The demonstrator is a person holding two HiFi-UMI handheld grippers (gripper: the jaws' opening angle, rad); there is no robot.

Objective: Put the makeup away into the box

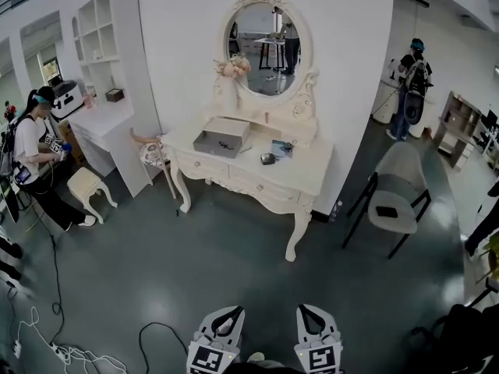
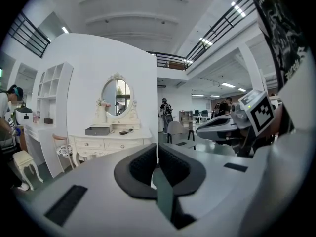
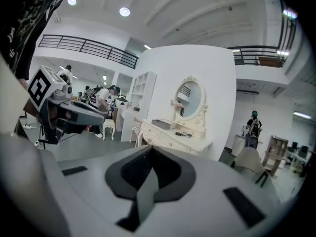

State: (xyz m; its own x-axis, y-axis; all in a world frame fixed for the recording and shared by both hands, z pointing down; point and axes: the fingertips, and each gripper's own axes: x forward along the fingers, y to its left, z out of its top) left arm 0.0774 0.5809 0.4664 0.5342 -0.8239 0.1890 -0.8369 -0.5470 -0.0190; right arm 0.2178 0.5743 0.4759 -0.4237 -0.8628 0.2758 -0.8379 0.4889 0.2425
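Step in hand: the approach, nothing picked yet. The left gripper (image 1: 231,312) and right gripper (image 1: 306,310) sit side by side, well apart from the box (image 1: 222,139), with open floor (image 1: 234,248) between them and it. Both claws are closed, pads together, with nothing between them; each gripper view shows this plainly. Both point roughly toward the box, a little below level.

The box is grey and open-topped and sits on the white dressing table (image 1: 312,179). The inside reads as mostly bare grey. There is one small dark mark in it, too small to tell what it is.

The makeup is all out on the tabletop, beside the box on the right gripper's side. A dark round item (image 1: 267,159) lies nearest the box. A blue-and-white item (image 1: 282,148) lies just beyond it, farther from the box. A thin upright piece (image 1: 266,118) stands behind the box's far corner. It is too small to name.

Judgement: the task is barely started, with no makeup clearly in the box. The next move calls for closing the gap to the box and opening one claw. That claw then comes down on the item nearest the box. The right gripper looks better placed for this, as the items are on its side.
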